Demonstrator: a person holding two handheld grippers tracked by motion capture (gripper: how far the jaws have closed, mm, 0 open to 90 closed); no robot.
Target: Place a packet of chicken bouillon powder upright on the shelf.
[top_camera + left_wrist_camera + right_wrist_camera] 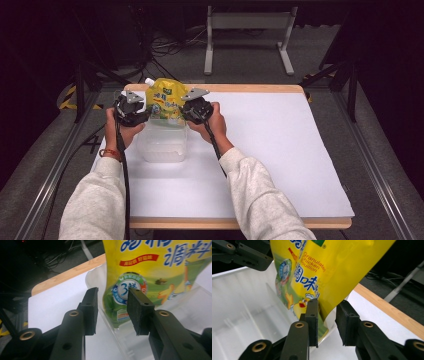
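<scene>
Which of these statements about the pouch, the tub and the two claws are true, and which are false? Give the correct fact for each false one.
1. The yellow pouch stands upright in the clear plastic tub. True.
2. The pouch's white spout is at its top corner. True.
3. The left claw is clamped shut on the pouch. False: its jaws are apart, with the tub's wall between them.
4. The tub sits on bare wood. False: it sits on the white sheet that covers the table.
5. The right claw has the pouch's edge between its open jaws. True.
</scene>
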